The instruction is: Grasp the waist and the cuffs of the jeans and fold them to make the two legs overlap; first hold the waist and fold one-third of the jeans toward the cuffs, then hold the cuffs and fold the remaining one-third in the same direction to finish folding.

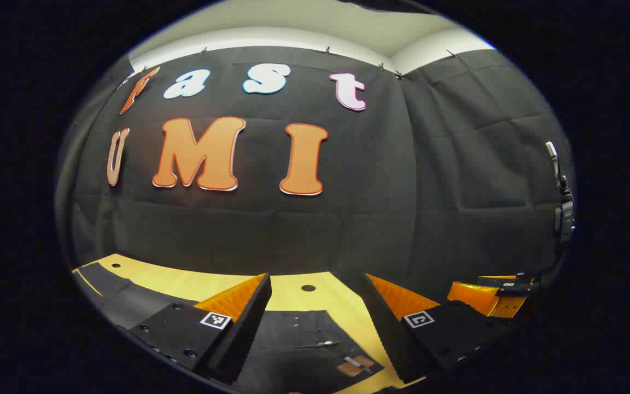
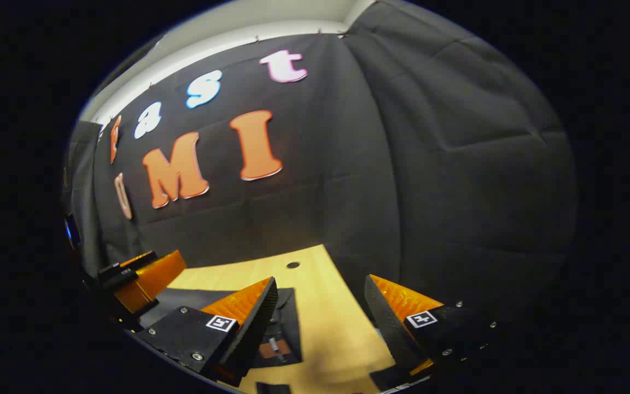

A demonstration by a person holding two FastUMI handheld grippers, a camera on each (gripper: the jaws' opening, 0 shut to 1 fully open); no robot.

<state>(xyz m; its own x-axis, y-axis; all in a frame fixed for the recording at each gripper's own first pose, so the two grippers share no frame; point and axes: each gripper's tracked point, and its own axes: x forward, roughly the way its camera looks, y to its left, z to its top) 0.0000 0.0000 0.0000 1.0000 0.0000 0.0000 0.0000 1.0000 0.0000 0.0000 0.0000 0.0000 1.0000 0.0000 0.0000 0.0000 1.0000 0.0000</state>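
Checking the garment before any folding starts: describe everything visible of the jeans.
The jeans are dark, near-black denim lying flat on the light wooden table. A brown patch shows at the waistband, nearest the cameras. In the left gripper view, fabric extends off to the left. The left gripper and right gripper hover open above them; neither grips them.
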